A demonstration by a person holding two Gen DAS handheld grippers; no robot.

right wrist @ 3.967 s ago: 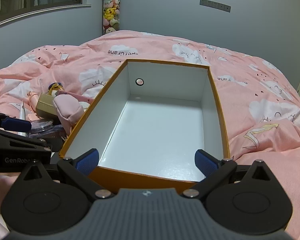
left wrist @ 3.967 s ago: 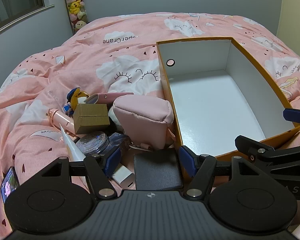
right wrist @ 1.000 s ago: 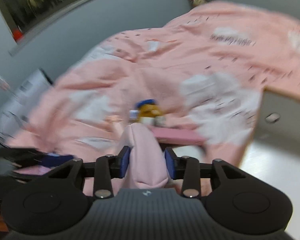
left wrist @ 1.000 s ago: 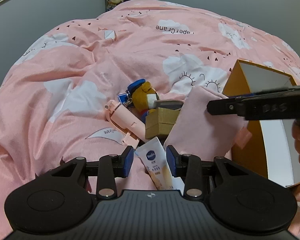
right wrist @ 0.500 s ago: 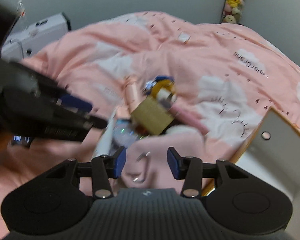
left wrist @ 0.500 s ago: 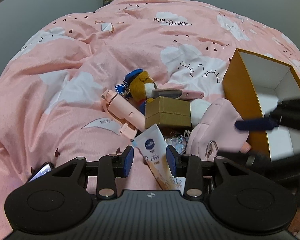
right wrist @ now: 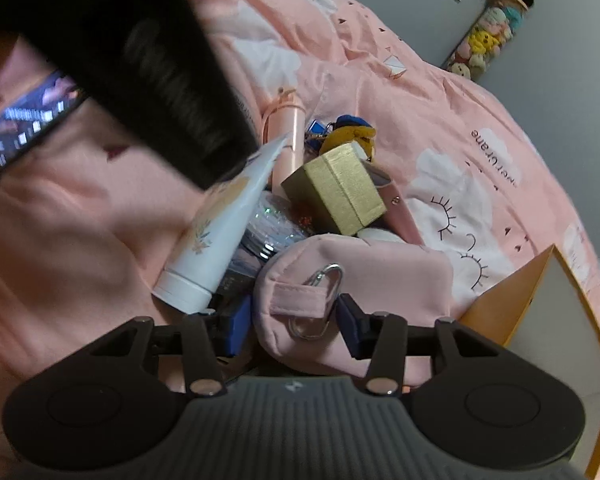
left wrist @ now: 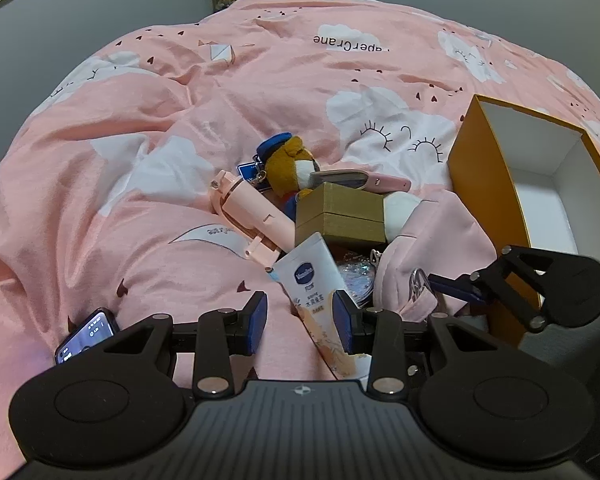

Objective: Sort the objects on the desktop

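Bedspread [left wrist: 100, 200] again bears pink pouch [right wrist: 380, 276]; right tool [right wrist: 292, 324] opening.

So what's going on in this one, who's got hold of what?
A person is sorting a pile of small items on a pink bedspread beside an open orange box, which looks empty as far as shown. The right gripper straddles the pink pouch, its jaws opening. The left gripper sits at the white lotion tube, its pads not visibly clamping it.
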